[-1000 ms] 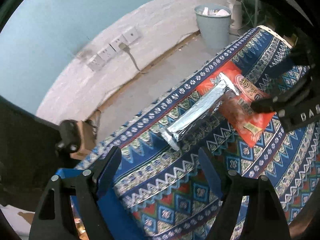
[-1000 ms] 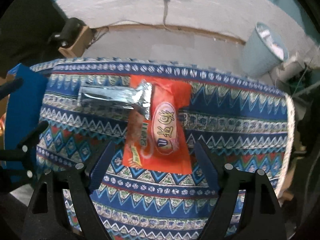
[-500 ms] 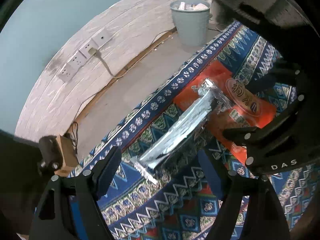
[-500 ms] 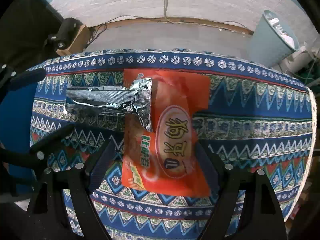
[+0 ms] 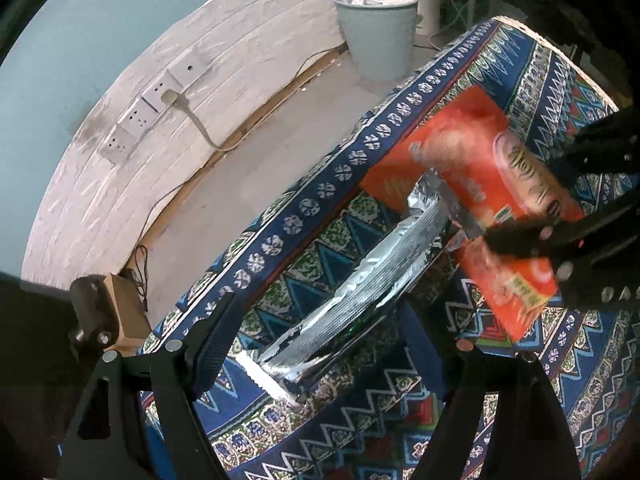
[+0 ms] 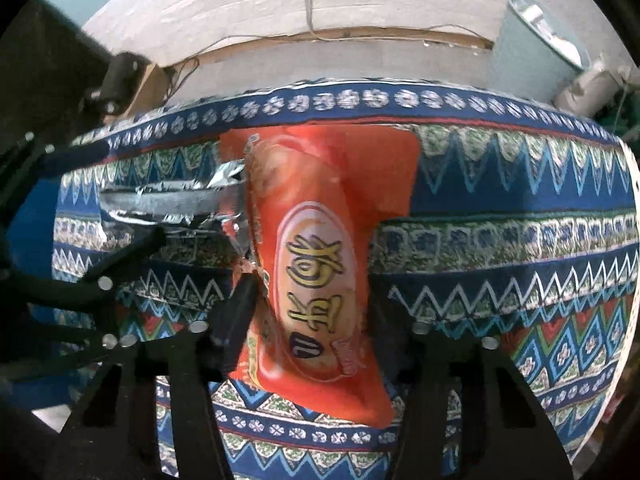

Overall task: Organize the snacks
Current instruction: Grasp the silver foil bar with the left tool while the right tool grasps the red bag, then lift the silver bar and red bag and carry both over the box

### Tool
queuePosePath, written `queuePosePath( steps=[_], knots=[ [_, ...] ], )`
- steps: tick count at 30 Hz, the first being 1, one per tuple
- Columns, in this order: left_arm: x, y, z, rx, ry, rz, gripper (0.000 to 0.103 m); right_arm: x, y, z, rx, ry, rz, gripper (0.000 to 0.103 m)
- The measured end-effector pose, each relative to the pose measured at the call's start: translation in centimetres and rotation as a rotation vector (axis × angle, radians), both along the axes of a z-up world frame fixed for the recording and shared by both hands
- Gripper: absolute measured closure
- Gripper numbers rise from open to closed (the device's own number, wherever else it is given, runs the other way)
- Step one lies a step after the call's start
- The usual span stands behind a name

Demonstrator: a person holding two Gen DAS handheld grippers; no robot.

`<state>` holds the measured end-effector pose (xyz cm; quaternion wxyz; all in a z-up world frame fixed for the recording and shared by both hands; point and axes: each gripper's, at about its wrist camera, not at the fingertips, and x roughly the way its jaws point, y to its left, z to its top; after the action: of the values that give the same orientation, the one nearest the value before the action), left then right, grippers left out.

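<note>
Snacks: orange pack (image 6: 316,264) + silver foil pack (image 5: 352,300) on patterned cloth (image 6: 500,208), foil end overlapping orange.
R gripper (image 6: 312,308): jaws closing, pinching orange pack.
L gripper (image 5: 316,344): spread wide, straddling foil pack, not gripping.

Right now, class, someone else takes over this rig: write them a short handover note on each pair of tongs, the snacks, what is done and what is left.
Right tongs: closing on the orange snack bag, which bulges between the pads.
Left tongs: open, straddling the silver foil packet, not gripping.
Both snacks lie on the patterned tablecloth, the foil packet's end overlapping the orange bag's edge.
Done: nothing sorted yet.
Left: lift both, put them away.
</note>
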<state>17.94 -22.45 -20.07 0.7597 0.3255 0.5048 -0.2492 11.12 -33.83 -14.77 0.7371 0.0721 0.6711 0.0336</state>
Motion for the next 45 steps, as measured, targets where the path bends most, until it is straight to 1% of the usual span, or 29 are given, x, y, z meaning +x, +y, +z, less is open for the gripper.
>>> queuePosePath(
  steps=[1, 6, 8, 9, 11, 12, 13, 15, 18, 19, 21, 26, 27, 29, 31, 32, 33, 37, 42, 45],
  knots=[
    [0.0, -0.3, -0.2, 0.011, -0.003, -0.004, 0.022, -0.1, -0.2, 0.1, -0.008, -0.002, -0.005, 0.057],
    [0.2, -0.6, -1.3, 0.047, 0.003, 0.001, 0.022, -0.6, -1.6, 0.6, -0.051, 0.002, -0.042, 0.057],
    [0.2, -0.6, -1.5, 0.042, 0.004, 0.004, 0.022, -0.8, -2.3, 0.4, -0.038, 0.003, -0.055, 0.054],
    [0.1, -0.6, -1.4, 0.036, 0.002, 0.007, 0.023, -0.8, -2.4, 0.2, -0.020, 0.011, -0.061, 0.049],
    [-0.1, -0.7, -1.3, 0.017, 0.021, 0.009, 0.035, -0.7, -2.5, -0.2, -0.013, 0.018, -0.058, 0.045],
    [-0.1, -0.7, -1.2, 0.007, 0.035, 0.012, 0.046, -0.7, -2.4, -0.3, -0.013, 0.018, -0.054, 0.037],
    [-0.1, -0.7, -1.2, -0.003, 0.046, 0.018, 0.053, -0.7, -2.3, -0.4, -0.016, 0.017, -0.050, 0.030],
    [-0.2, -0.6, -1.1, -0.017, 0.062, 0.027, 0.063, -0.6, -1.8, -0.6, -0.017, 0.018, -0.039, 0.026],
    [-0.5, -0.3, -1.1, -0.022, 0.072, 0.051, 0.068, -0.3, -1.3, -0.8, -0.033, 0.017, -0.024, 0.021],
    [-0.6, 0.0, -1.1, -0.025, 0.076, 0.067, 0.071, -0.2, -1.2, -0.9, -0.040, 0.015, -0.025, 0.020],
    [-0.7, 0.4, -1.1, -0.032, 0.090, 0.093, 0.073, 0.0, -1.0, -0.9, -0.048, 0.010, -0.031, 0.019],
    [-1.1, 2.1, -1.1, -0.065, 0.145, 0.180, 0.073, 0.6, -0.2, -1.0, -0.094, -0.015, -0.027, 0.019],
    [-1.3, 2.5, -1.0, -0.073, 0.156, 0.199, 0.073, 0.5, 0.1, -1.0, -0.114, -0.024, -0.020, 0.020],
    [-1.6, 3.1, -0.9, -0.088, 0.179, 0.242, 0.074, 0.3, 0.6, -0.9, -0.145, -0.036, -0.004, 0.027],
    [-2.0, 3.7, -0.5, -0.111, 0.202, 0.287, 0.074, 0.2, 1.2, -0.7, -0.151, -0.042, 0.026, 0.042],
    [-2.3, 3.9, -0.4, -0.120, 0.205, 0.300, 0.074, 0.1, 1.4, -0.6, -0.140, -0.038, 0.034, 0.047],
    [-2.6, 4.1, -0.1, -0.127, 0.205, 0.313, 0.075, 0.0, 1.3, -0.4, -0.133, -0.037, 0.037, 0.057],
    [-3.9, 4.9, 1.1, -0.133, 0.190, 0.342, 0.075, -1.0, 1.2, 0.3, -0.116, -0.040, 0.052, 0.064],
    [-5.5, 6.6, 2.4, -0.140, 0.178, 0.387, 0.075, -2.1, 2.0, 1.1, -0.118, -0.055, 0.076, 0.064],
    [-6.1, 7.5, 3.1, -0.143, 0.167, 0.404, 0.075, -2.7, 2.6, 2.3, -0.110, -0.077, 0.088, 0.064]
  ],
)
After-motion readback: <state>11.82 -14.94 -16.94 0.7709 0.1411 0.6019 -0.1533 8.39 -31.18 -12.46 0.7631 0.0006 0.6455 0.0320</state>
